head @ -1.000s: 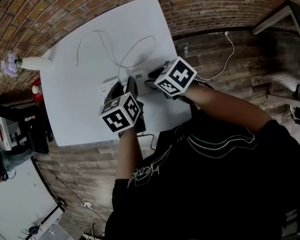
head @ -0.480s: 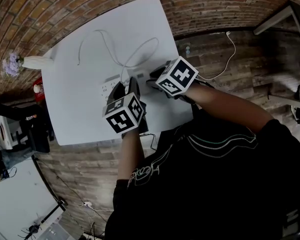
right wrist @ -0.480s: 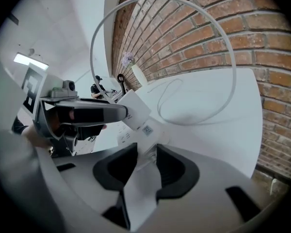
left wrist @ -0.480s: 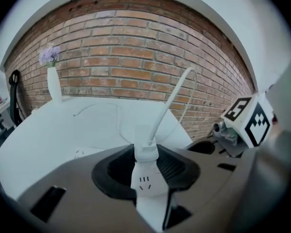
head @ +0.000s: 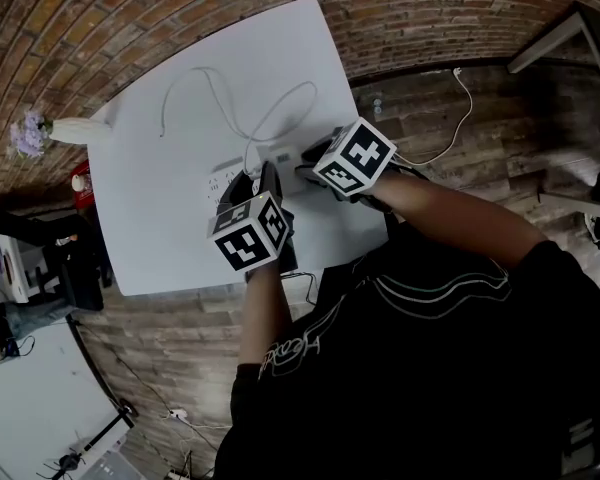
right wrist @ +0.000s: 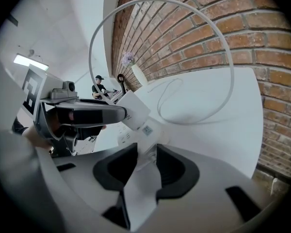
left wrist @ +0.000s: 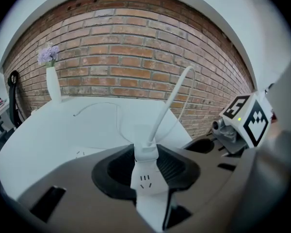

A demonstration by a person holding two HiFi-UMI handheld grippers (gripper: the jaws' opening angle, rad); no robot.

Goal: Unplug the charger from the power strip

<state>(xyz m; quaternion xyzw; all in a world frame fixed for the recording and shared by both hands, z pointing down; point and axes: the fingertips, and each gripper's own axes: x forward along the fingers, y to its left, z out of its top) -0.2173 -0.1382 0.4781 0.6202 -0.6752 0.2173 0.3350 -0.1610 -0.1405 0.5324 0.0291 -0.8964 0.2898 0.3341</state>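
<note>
A white power strip [head: 220,179] lies on the white table [head: 150,228]. A white charger [head: 251,157] stands on it, and its thin white cable [head: 215,93] loops across the tabletop. My left gripper [head: 255,180] is shut on the charger [left wrist: 146,152], whose cable rises between the black pads, with the strip's sockets [left wrist: 146,181] just below. In the right gripper view the left gripper's finger [right wrist: 87,114] presses the charger block [right wrist: 134,109]. My right gripper [head: 305,158] is shut on the strip's near end [right wrist: 143,130]. I cannot tell whether the plug's pins are still in the socket.
A white vase with purple flowers [head: 55,128] stands at the table's far left corner, against the brick wall [left wrist: 136,57]. The table's right edge is close to my right gripper. Another white cable [head: 450,118] lies on the wooden floor. A person [right wrist: 99,86] stands far off.
Both grippers keep their grip and their place. Only the head view has shifted slightly.
</note>
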